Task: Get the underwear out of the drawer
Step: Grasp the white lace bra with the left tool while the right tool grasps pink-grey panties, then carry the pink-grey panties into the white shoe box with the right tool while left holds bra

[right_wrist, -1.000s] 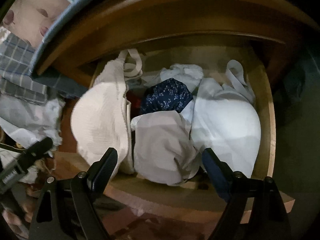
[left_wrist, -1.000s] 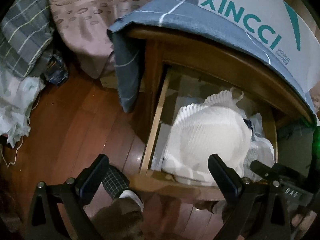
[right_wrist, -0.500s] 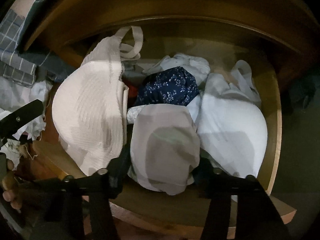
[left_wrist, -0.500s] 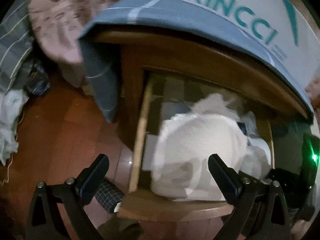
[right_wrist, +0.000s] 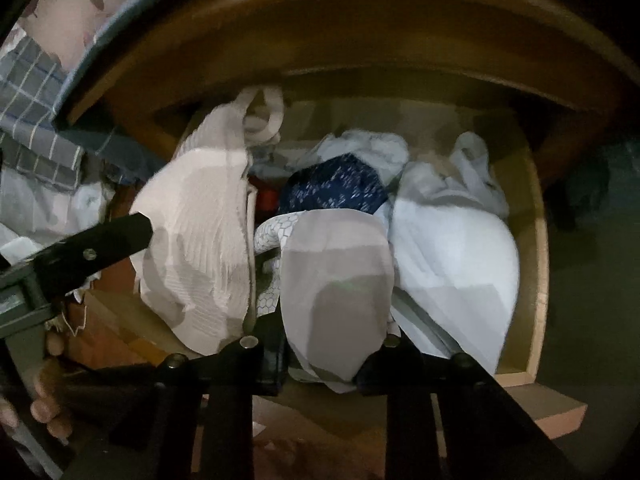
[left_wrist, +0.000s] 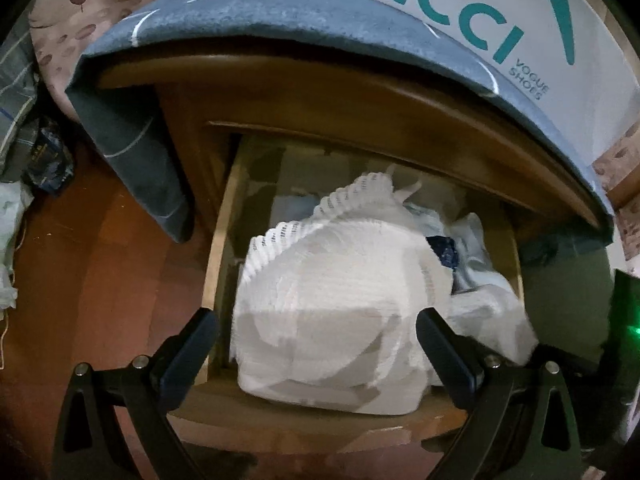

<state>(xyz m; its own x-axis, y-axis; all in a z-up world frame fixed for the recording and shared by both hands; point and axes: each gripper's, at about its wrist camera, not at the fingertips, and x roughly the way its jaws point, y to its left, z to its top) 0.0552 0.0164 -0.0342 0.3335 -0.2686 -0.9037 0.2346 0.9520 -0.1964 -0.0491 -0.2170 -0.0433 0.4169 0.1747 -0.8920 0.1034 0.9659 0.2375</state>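
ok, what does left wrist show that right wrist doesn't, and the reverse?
Left wrist only: the XINCCI shoe box on the blue-grey cloth over the cabinet top, and the wooden floor.

Right wrist only: the grey bra cup between the right gripper jaws, the pale blue bra, and a red item.

Both: the open drawer, the ribbed white bra and the navy floral garment.
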